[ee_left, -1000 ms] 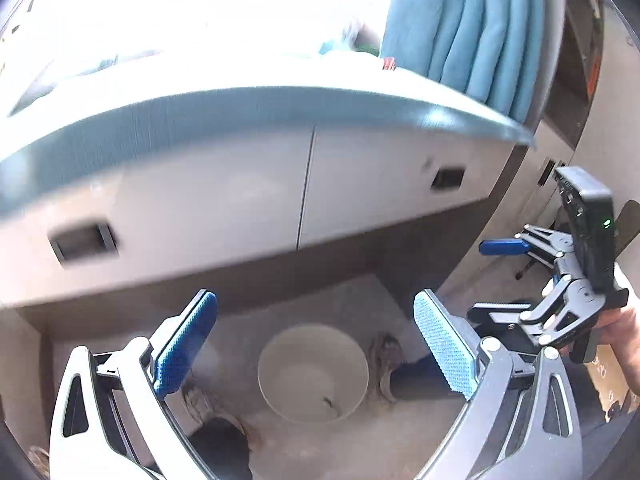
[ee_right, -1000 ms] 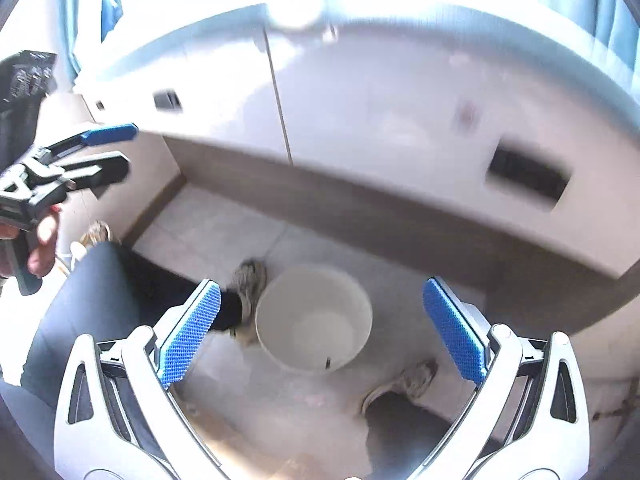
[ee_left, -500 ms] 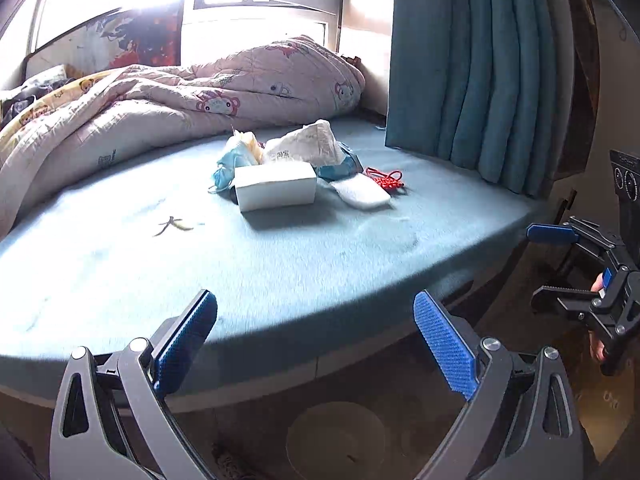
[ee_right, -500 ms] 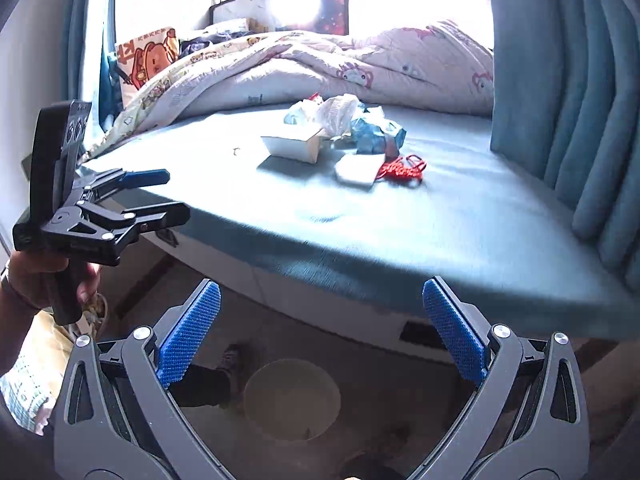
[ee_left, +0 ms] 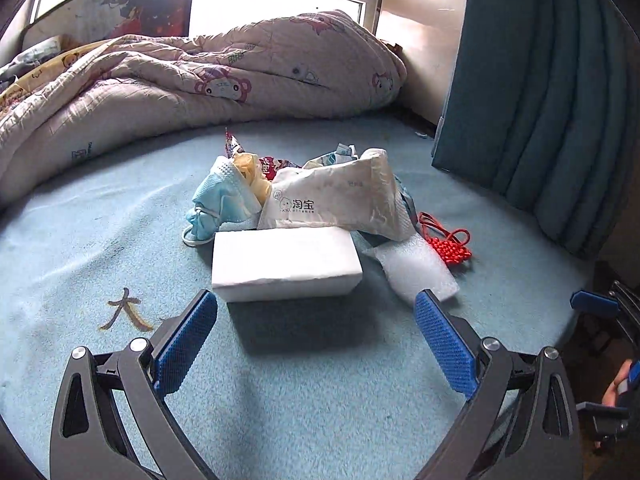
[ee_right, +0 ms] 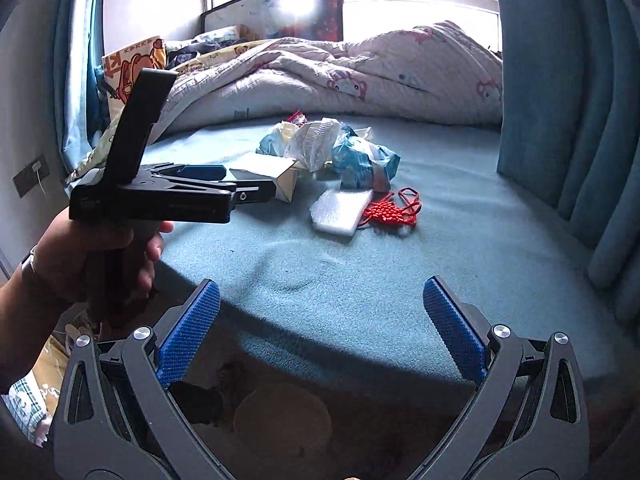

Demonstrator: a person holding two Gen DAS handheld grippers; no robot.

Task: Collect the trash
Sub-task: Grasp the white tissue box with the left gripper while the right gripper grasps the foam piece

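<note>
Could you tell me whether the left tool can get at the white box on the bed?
Probably yes: the left tool is open, the white box lies just ahead of it, with only bare blanket between.

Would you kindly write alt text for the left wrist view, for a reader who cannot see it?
The open left tool hovers just short of a white box on a blue bed. Behind the box lie a pouch, a mask, foam and a red knot; a quilt lies beyond.
</note>
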